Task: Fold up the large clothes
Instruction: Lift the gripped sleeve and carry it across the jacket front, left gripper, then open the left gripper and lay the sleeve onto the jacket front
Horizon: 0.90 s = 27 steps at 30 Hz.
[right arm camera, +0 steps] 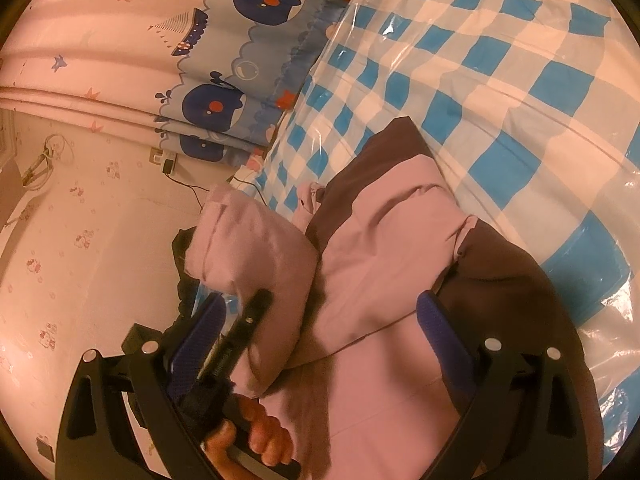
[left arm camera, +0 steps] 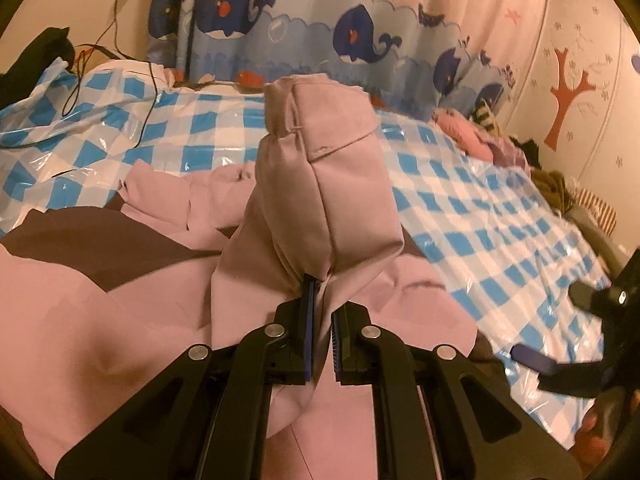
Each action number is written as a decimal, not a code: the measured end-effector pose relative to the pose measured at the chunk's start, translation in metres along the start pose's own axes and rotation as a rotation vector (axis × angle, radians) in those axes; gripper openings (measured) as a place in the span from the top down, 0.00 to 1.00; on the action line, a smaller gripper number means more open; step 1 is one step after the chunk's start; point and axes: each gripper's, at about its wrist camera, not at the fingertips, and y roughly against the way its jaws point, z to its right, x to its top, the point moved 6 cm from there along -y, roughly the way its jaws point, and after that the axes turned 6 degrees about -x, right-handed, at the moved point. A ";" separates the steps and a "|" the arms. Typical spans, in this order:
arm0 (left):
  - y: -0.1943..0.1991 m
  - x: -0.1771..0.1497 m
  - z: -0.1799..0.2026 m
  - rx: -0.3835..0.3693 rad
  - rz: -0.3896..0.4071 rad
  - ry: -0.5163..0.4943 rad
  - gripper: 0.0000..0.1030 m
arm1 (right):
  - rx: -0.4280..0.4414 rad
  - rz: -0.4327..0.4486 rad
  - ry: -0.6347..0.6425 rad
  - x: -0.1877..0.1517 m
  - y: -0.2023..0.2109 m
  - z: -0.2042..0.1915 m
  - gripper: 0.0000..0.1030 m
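Note:
A large pink and brown garment [left arm camera: 80, 320] lies spread on the bed. My left gripper [left arm camera: 323, 300] is shut on its pink sleeve [left arm camera: 332, 160], which stands up in a thick fold above the blue pads. In the right wrist view the same sleeve [right arm camera: 248, 240] hangs at the left over the garment's body [right arm camera: 380, 280]. There the left gripper [right arm camera: 248, 320] shows with a person's hand [right arm camera: 260, 432] on its grip. My right gripper [right arm camera: 320, 320] is open, its blue pads wide apart over the garment and gripping nothing. It also shows at the right edge [left arm camera: 560, 328] of the left wrist view.
A blue and white checked plastic cover [left arm camera: 480, 220] lies over the bed [right arm camera: 500, 80]. A whale-print curtain [left arm camera: 320, 20] hangs behind it. A black cable [left arm camera: 148, 100] trails across the far left. Other clothes [left arm camera: 480, 140] are piled at the far right by the wall.

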 end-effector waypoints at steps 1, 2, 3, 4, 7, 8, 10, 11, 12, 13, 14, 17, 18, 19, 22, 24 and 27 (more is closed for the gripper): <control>-0.003 -0.004 0.003 0.005 -0.012 -0.011 0.94 | 0.001 -0.001 -0.003 0.000 0.000 0.000 0.10; -0.005 -0.006 0.005 0.008 -0.018 -0.017 0.94 | 0.003 -0.002 -0.005 0.000 0.000 0.001 0.10; -0.007 -0.009 0.006 0.011 -0.026 -0.023 0.94 | 0.004 -0.001 -0.008 0.000 0.000 0.000 0.10; -0.010 -0.013 0.008 0.015 -0.036 -0.029 0.93 | 0.005 -0.001 -0.010 0.000 0.000 0.000 0.10; -0.015 -0.023 0.011 0.023 -0.054 -0.036 0.93 | 0.008 0.001 -0.015 0.002 0.001 0.001 0.10; -0.016 -0.025 0.011 0.025 -0.058 -0.038 0.93 | 0.009 0.001 -0.017 0.002 0.001 0.002 0.10; -0.019 -0.031 0.013 0.031 -0.070 -0.046 0.93 | 0.010 0.000 -0.021 0.002 0.001 0.003 0.10; -0.020 -0.032 0.014 0.035 -0.074 -0.049 0.93 | 0.011 -0.002 -0.023 0.002 0.001 0.003 0.10; -0.021 -0.035 0.016 0.042 -0.079 -0.057 0.93 | 0.013 -0.005 -0.027 0.002 0.000 0.003 0.10; -0.022 -0.036 0.017 0.046 -0.082 -0.061 0.93 | 0.014 -0.006 -0.031 0.003 0.000 0.004 0.10; -0.023 -0.038 0.018 0.053 -0.088 -0.068 0.93 | 0.016 -0.008 -0.035 0.003 0.000 0.004 0.10; -0.026 -0.043 0.022 0.070 -0.104 -0.088 0.92 | 0.024 -0.014 -0.050 0.004 -0.001 0.007 0.10; -0.026 -0.044 0.022 0.072 -0.110 -0.092 0.92 | 0.027 -0.016 -0.057 0.004 -0.002 0.008 0.10; -0.027 -0.046 0.023 0.074 -0.116 -0.096 0.92 | 0.030 -0.019 -0.063 0.004 -0.002 0.009 0.10; -0.027 -0.050 0.024 0.081 -0.133 -0.109 0.89 | 0.037 -0.027 -0.081 0.004 -0.004 0.012 0.10; -0.026 -0.054 0.026 0.083 -0.145 -0.120 0.88 | 0.047 -0.037 -0.097 0.004 -0.005 0.014 0.10; -0.023 -0.060 0.031 0.083 -0.167 -0.150 0.84 | 0.072 -0.065 -0.146 0.002 -0.010 0.021 0.10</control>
